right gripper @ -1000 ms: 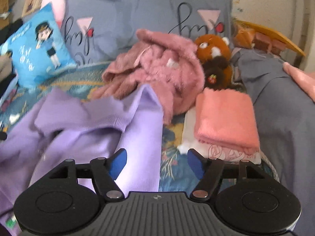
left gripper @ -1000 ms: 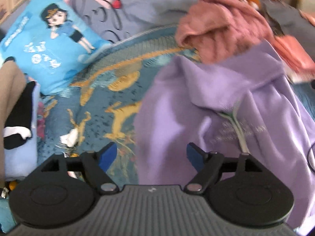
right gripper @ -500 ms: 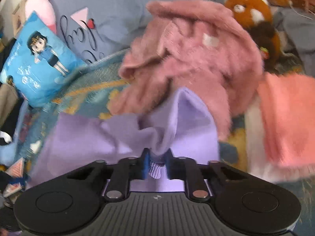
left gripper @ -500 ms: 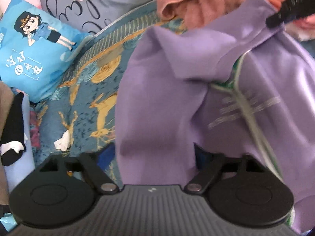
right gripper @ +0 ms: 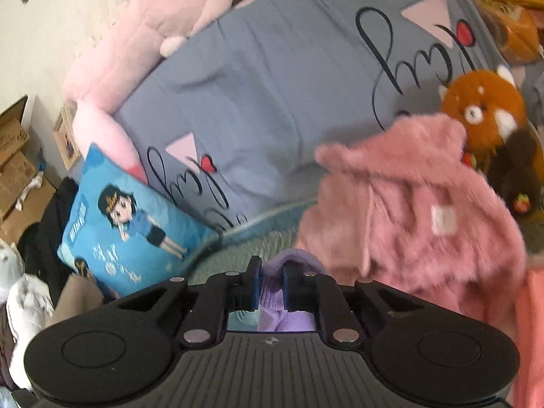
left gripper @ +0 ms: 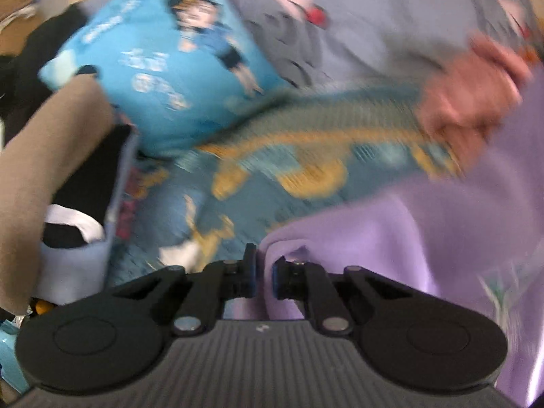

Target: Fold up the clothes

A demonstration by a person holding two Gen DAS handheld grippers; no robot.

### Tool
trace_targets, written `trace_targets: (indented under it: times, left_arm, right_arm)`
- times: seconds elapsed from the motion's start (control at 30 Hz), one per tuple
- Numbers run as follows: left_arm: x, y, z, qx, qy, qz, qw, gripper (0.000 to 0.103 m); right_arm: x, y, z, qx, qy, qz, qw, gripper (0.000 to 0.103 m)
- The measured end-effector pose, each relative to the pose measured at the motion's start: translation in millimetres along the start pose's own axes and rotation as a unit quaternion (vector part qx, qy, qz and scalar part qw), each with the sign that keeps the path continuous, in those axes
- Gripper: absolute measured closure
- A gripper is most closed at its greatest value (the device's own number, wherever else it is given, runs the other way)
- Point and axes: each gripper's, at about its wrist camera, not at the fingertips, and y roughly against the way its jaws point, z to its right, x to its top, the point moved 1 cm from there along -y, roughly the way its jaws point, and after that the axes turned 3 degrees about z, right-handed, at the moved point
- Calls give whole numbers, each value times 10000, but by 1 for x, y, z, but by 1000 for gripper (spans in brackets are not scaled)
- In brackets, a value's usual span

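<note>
Two grippers are both clamped on the same lavender sweater (left gripper: pixel 442 238). In the left wrist view the left gripper (left gripper: pixel 263 273) has just closed its fingers (left gripper: pixel 250 272) on a raised fold at the garment's left edge, with cloth pinched between the blue pads; the rest of the sweater spreads away to the right and fills that side of the view. To the left of that edge lies an open stretch of the teal bedspread (left gripper: pixel 306 156) with its gold pattern, the only bare room nearby. It is hemmed in on the far side by a blue cartoon cushion (left gripper: pixel 170 68) and a grey pillow (left gripper: pixel 374 23), on the left by a heap of tan, black and pale blue clothes (left gripper: pixel 61 170), and at the upper right by a pink fluffy garment (left gripper: pixel 465 102) (all blurred in this view).

In the right wrist view the right gripper (right gripper: pixel 272 284) holds a bunched ribbed edge of the sweater (right gripper: pixel 285 292) between its fingers (right gripper: pixel 253 282), which are closed tightly on it; the cloth bulges up above the pads and hangs below them. Just beyond and to the right sits the pink fluffy garment (right gripper: pixel 425 221), close against the held edge, with an orange plush toy (right gripper: pixel 482 108) behind it. A narrow strip of bedspread (right gripper: pixel 258 241) shows straight ahead, bounded by the cartoon cushion (right gripper: pixel 129 224) and the grey pillow (right gripper: pixel 289 102).
</note>
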Motion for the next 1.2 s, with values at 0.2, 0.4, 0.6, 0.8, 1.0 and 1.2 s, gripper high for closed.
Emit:
trace_targets:
  times: [0.2,0.4,0.6,0.8,1.0,1.2]
  left_arm:
    - [72,-25,-56,84,1005,264,9945,92]
    - [73,-90,-42,342,533,-855,9943,82]
    - [42,-69,-36,275,378,-513,9976,82]
    - [15,-1,-13,-576,-324,386,9971,62]
    - [-18,34,-3,-1666,-382,812,9819,43]
    - [-32,15,1,-1929,-239,514,9796,40]
  right_arm:
    - [19,-42,31,-545,-1295,133,9900,84]
    - [-16,-69,38,-1422,-520,-413,9876,78]
    - [-90,-52,10,-927,1062,-872,9862,58]
    - [-157,-56,-20,153,1354,-1378,9810,56]
    - [-174,-94,-15,-294,650,-1269,9893,58]
    - [-167,-115,-13,-541,-197,-1127,9920,94]
